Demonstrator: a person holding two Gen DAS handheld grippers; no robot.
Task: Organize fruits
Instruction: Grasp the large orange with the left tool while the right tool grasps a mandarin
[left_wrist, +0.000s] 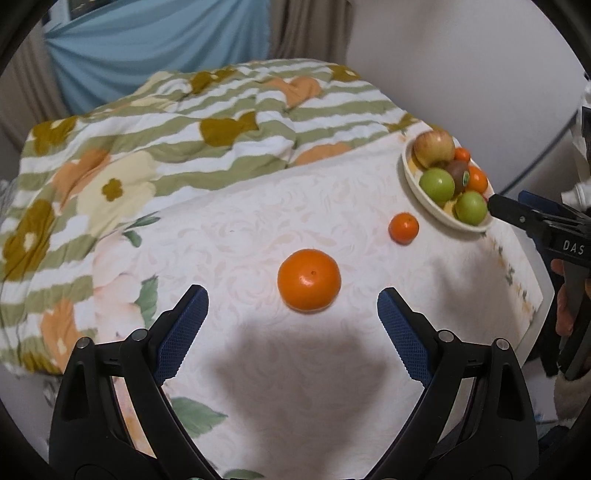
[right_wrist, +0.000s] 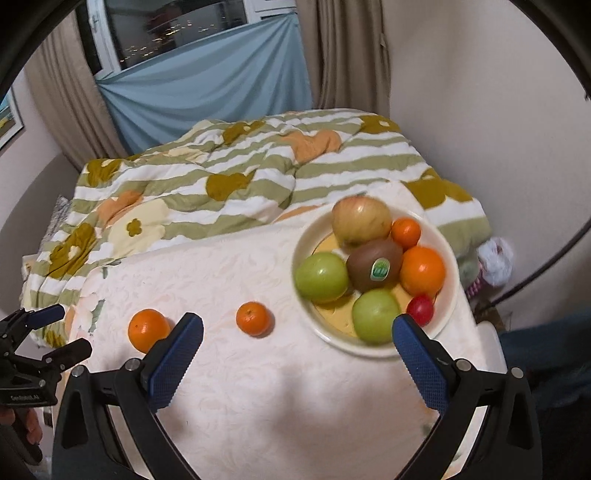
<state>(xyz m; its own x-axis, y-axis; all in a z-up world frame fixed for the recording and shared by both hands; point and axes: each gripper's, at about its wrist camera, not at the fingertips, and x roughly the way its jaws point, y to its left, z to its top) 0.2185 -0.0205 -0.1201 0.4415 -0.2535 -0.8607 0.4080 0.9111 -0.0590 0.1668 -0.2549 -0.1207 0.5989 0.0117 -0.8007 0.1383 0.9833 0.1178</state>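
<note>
The left tongs (left_wrist: 291, 306) gape wide and hold nothing, with the large orange (left_wrist: 308, 280) lying on the white surface (left_wrist: 258, 229) just ahead at 12 o'clock. A small mandarin (left_wrist: 403, 228) sits apart from it toward 2 o'clock, near the cream bowl (left_wrist: 410, 173). The right tongs (right_wrist: 297, 332) are likewise spread wide and empty, their right finger overlapping the bowl's near rim. The bowl carries 2 green apples, 1 kiwi (right_wrist: 373, 264), 1 pale apple (right_wrist: 361, 220), 2 oranges and 1 red fruit.

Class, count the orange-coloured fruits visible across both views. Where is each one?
4. Two lie on the tablecloth: a large orange and a small mandarin. Two sit in the bowl: an orange and a mandarin. Others may be hidden.
</note>
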